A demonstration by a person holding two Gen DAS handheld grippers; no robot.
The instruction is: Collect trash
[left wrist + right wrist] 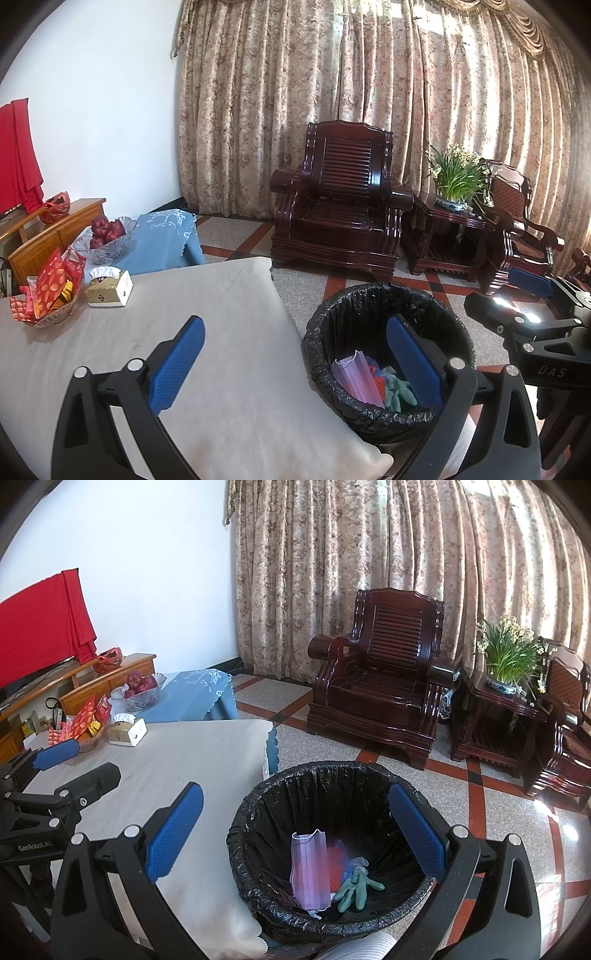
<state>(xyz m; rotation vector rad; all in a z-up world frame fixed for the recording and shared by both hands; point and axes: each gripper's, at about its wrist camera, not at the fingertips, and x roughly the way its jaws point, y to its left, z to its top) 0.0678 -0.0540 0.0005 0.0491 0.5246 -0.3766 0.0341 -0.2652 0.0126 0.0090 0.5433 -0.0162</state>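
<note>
A trash bin [321, 332] lined with a black bag [258, 812] stands on the floor beside the table's right edge. Inside lie a pale purple face mask [308, 871], a green glove [356, 886] and a red scrap [336, 867]; the mask [352, 380] and glove [399, 393] also show in the left wrist view. My left gripper [295, 363] is open and empty, spanning the table edge and the bin. My right gripper [295, 842] hangs open and empty over the bin. Each gripper shows at the side of the other's view.
The table [207, 354] carries a grey cloth, a tissue box [109, 290] and a bowl of red packets [51, 291]. A glass bowl of red fruit [107, 236] sits on a blue-clothed stand. Dark wooden armchairs [340, 199], a side table with a plant [458, 177] and curtains lie beyond.
</note>
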